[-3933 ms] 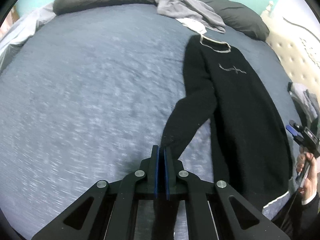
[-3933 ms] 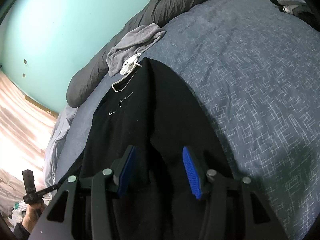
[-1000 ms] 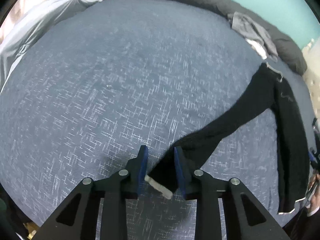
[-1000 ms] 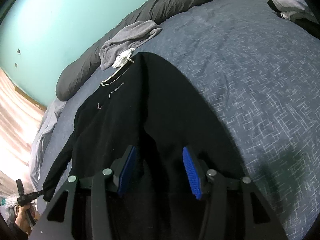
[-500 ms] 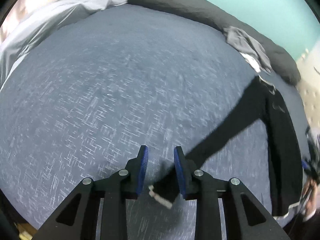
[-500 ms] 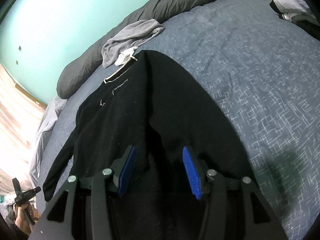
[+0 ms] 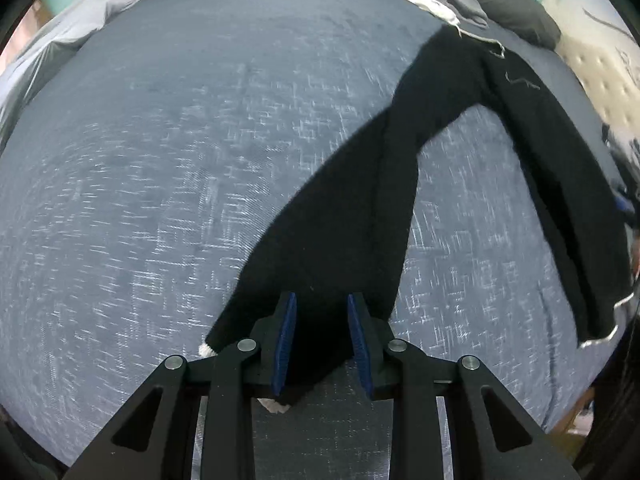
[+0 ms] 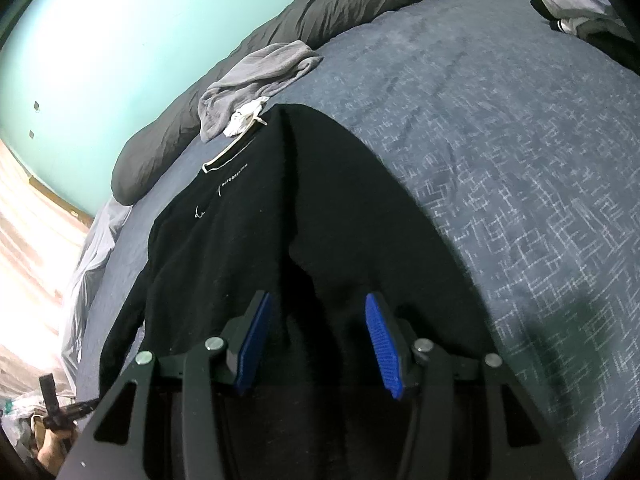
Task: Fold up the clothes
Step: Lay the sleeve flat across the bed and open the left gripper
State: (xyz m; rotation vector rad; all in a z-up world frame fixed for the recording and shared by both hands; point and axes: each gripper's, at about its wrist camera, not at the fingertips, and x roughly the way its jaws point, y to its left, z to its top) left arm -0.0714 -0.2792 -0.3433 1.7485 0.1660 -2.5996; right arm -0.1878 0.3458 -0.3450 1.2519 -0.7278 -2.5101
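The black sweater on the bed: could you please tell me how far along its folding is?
Early. The black sweater lies spread flat on the blue bedspread, with no completed fold visible. The left gripper straddles the outstretched sleeve; the right gripper hangs open above the hem. Both sleeves and the body remain.

Black sweater (image 8: 280, 220) flat on blue bedspread (image 8: 500, 140); right tongs (image 8: 316, 344) parted above it

sweater (image 8: 280, 216) flat on bed (image 8: 500, 128), its sleeve (image 7: 352, 208) stretched sideways, hoodie (image 8: 256, 76) beyond collar against pillow (image 8: 344, 12)
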